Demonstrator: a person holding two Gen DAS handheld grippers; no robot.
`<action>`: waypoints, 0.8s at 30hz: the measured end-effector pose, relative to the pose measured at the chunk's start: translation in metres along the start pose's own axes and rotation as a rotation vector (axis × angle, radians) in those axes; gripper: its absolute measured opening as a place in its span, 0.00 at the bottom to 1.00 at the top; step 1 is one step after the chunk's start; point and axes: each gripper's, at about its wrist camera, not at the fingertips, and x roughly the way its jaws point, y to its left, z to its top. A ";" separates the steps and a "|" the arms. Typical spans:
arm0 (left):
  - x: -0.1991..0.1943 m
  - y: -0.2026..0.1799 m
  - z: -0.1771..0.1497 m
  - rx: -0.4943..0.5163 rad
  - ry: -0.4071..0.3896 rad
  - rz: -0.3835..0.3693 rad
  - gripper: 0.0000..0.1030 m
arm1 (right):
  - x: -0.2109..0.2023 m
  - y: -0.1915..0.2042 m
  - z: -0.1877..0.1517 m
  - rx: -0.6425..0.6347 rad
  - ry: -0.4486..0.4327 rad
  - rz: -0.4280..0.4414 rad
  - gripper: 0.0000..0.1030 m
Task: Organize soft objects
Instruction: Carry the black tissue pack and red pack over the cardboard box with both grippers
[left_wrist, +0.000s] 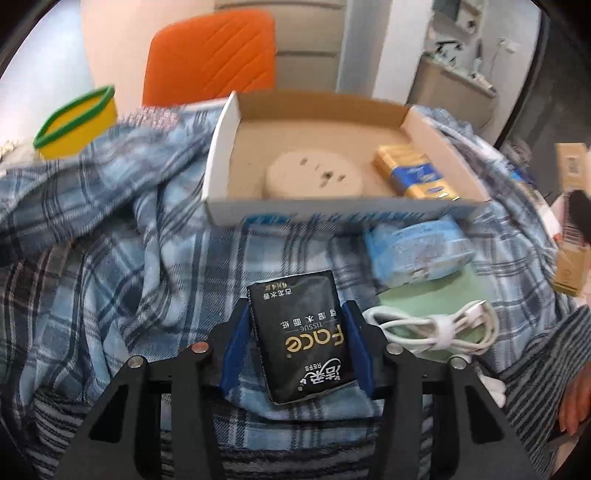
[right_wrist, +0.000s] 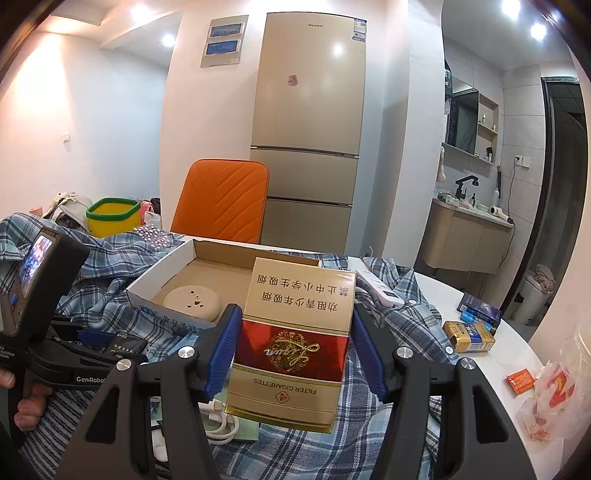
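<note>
Tissue pack (left_wrist: 299, 338), black, lettered "Face Tissue" in gold: held between the blue pads of the left tongs (left_wrist: 297, 332), which are clamped on its two long sides. Its long axis runs along the fingers, away from the camera and slightly tilted, with the lettering upside down in the left wrist view. It is seen above the blue plaid cloth (left_wrist: 129, 240) that covers the desk (right_wrist: 491, 354).

Cigarette carton (right_wrist: 291, 343), gold and red, marked "Filter Cigarettes": gripped by the right tongs (right_wrist: 293, 347), pads pressed on both sides. It is held nearly upright, long axis rising away from the camera, print inverted.

Cardboard tray (left_wrist: 221, 155), shallow, white outside: set on the plaid cloth beyond both tongs. Contained in it are a round beige disc (left_wrist: 314, 175) toward the left and a gold-and-blue packet (left_wrist: 413, 173) at the right, well apart.

Blue wrapped pack (left_wrist: 417, 251): laid on the cloth just in front of the tray's near right corner.

White cable (left_wrist: 436, 326), bundled with a tie: laid on a pale green sheet (left_wrist: 443, 295), to the right of the left tongs.

Yellow bin (left_wrist: 79, 122) with green rim: placed at the far left, beyond the cloth.

Orange chair (right_wrist: 225, 201): stood behind the desk, before a tall fridge (right_wrist: 310, 110).

Gold pack (right_wrist: 467, 336), small, and a white remote (right_wrist: 380, 286): laid on the right part of the desk.
</note>
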 end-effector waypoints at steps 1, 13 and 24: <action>-0.007 -0.003 0.000 0.016 -0.040 0.000 0.47 | 0.000 0.000 0.000 0.000 -0.001 0.000 0.60; -0.119 -0.019 -0.030 0.105 -0.738 -0.018 0.47 | -0.018 -0.003 0.001 0.016 -0.081 0.002 0.60; -0.143 -0.019 -0.047 0.136 -0.899 -0.013 0.47 | -0.037 -0.008 0.000 0.040 -0.159 -0.023 0.60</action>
